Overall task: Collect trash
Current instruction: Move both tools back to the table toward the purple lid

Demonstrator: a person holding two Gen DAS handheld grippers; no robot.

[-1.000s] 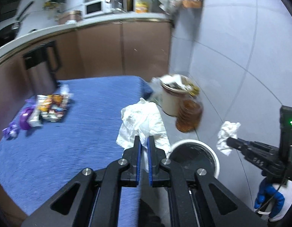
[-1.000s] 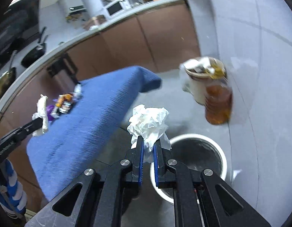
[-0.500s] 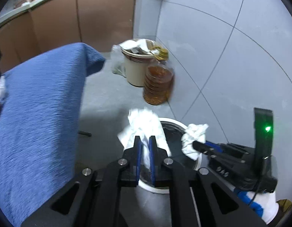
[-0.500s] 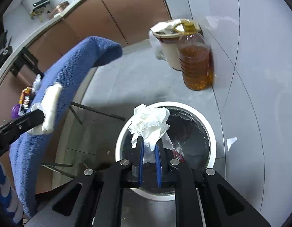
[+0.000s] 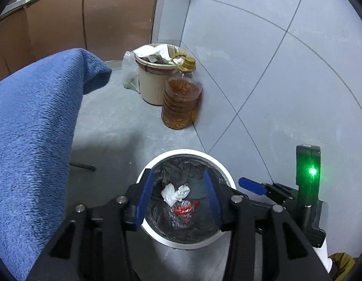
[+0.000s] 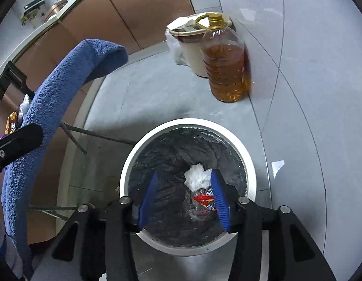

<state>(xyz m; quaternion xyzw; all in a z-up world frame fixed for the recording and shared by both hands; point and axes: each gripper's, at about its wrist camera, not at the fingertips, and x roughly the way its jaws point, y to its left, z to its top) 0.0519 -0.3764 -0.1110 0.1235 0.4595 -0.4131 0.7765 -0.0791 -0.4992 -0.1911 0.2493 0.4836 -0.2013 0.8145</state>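
Both the left gripper [image 5: 178,193] and right gripper [image 6: 184,197] hang spread wide and empty over the white bin [image 6: 248,164] (black-lined), where crumpled tissue [image 6: 197,176] lies inside on a red wrapper [image 6: 203,199], near the oil bottle [image 6: 225,65].

1. Both views are evenly lit by cool indoor light; the pale grey tiled wall [image 5: 263,46] is bright.
2. A soft shadow darkens the grey floor [image 6: 143,107] beside the white round bin [image 6: 248,175].
3. Fisheye bending curves the tile lines, and black vignetting fills the corners.
4. A green indicator lamp [image 5: 312,171] flares slightly.
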